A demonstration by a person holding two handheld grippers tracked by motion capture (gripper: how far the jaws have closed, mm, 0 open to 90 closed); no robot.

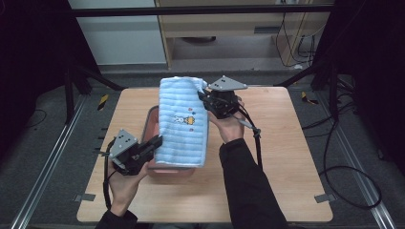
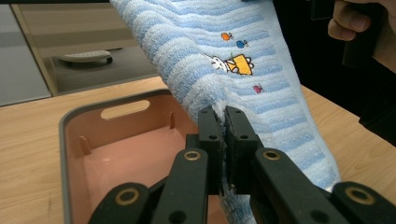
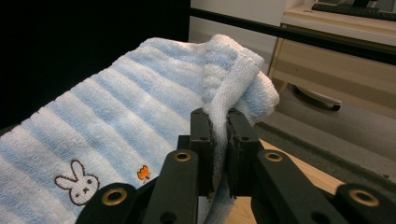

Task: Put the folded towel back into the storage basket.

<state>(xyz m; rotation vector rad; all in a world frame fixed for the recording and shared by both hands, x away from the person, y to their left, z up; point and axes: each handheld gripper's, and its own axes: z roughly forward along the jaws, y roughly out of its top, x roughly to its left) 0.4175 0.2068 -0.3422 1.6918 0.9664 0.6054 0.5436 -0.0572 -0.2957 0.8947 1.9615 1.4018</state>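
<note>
Left gripper (image 2: pixel 224 116) clamped on towel (image 1: pixel 184 121) edge; right gripper (image 3: pixel 219 119) clamped on a bunched corner. Towel hangs stretched betw. both, above the pink bin (image 1: pixel 152 119). Left gripper view shows the bin's inside: bare, w/ a slot handle at the far wall; the high view has most of the bin under the towel. Bin sits mid-bench (image 1: pixel 286 157); tape marks (image 1: pixel 323 198) near the bench's front corners, well apart from the bin.

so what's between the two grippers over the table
The blue striped towel spans the stretch, the left gripper shut on its near edge and the right gripper shut on its far corner. Under it sits the pink bin, in the high view.
</note>
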